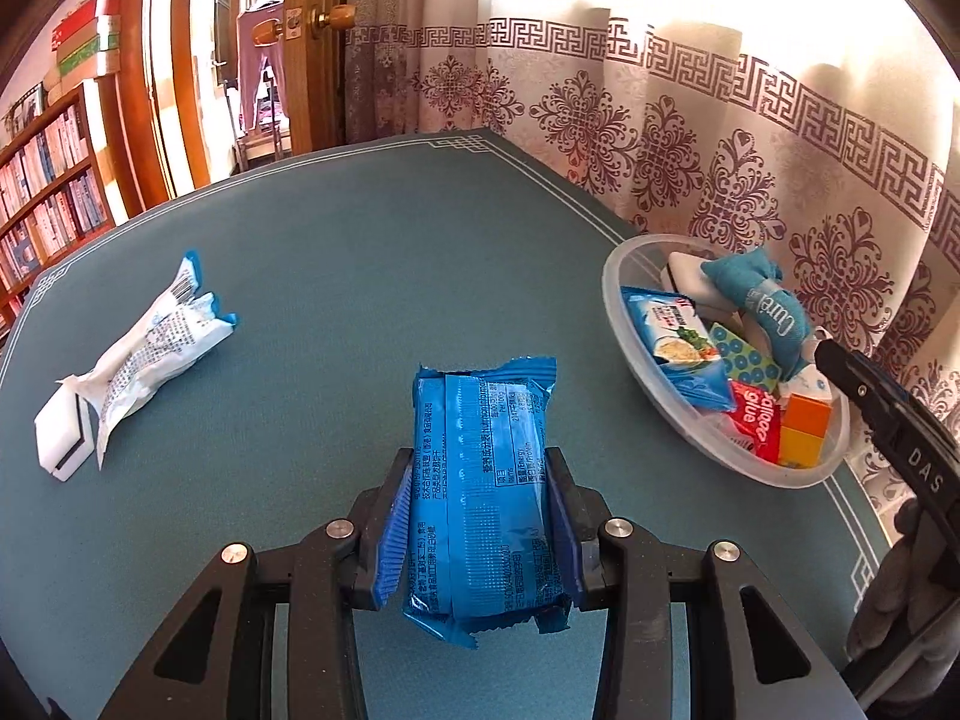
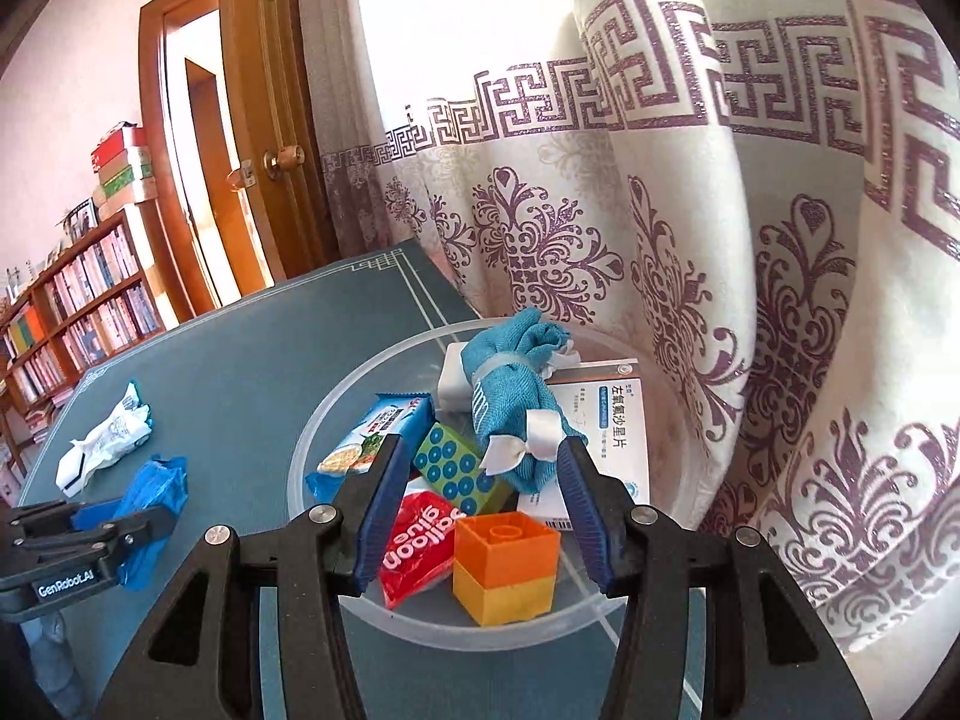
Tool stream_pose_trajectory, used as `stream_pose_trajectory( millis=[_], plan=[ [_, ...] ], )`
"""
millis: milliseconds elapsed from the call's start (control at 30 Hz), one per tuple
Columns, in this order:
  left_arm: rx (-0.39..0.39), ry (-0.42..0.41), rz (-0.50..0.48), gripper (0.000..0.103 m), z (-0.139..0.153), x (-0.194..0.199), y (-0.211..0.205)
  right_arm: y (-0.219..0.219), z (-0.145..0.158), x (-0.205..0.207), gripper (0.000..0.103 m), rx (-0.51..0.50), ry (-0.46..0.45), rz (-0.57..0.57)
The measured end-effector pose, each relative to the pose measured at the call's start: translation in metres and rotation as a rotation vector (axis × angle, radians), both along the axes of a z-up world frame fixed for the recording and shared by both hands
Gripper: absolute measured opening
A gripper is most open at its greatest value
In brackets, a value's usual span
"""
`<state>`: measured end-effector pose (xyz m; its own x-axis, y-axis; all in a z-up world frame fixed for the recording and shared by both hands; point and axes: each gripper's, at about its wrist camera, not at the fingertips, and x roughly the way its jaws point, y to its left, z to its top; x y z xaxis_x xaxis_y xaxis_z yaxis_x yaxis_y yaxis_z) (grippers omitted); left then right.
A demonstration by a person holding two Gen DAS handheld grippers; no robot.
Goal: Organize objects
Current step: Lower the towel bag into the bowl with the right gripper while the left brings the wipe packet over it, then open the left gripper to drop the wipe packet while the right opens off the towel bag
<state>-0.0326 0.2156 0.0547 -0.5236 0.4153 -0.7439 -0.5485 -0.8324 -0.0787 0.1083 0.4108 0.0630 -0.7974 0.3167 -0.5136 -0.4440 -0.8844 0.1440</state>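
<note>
My left gripper (image 1: 480, 457) is shut on a blue snack packet (image 1: 486, 498), held lengthwise just above the teal table (image 1: 336, 276). A crumpled white packet (image 1: 144, 354) lies at the left, with a white block (image 1: 60, 441) at its near end. At the right stands a clear plastic bowl (image 2: 312, 444). In it are a rolled teal cloth (image 2: 510, 396), a blue food packet (image 2: 378, 432), a green dotted block (image 2: 456, 471), a red glue packet (image 2: 414, 546), an orange-on-yellow block (image 2: 504, 564) and a white medicine box (image 2: 606, 438). My right gripper (image 2: 478, 444) hangs open over the bowl, holding nothing.
A patterned curtain (image 2: 690, 240) hangs right behind the bowl along the table's far right edge. A wooden door (image 1: 312, 42) and a bookshelf (image 1: 48, 180) stand beyond the far end. In the right wrist view, my left gripper (image 2: 90, 534) with the blue packet (image 2: 153, 504) is at the lower left.
</note>
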Motion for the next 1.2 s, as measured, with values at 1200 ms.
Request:
stream_pose_trajectory(
  millis=[1200],
  plan=[
    [0.109, -0.045, -0.207, 0.065, 0.014, -0.012, 0.123, 0.019, -0.016, 0.028, 0.053, -0.002, 0.027, -0.083]
  ],
)
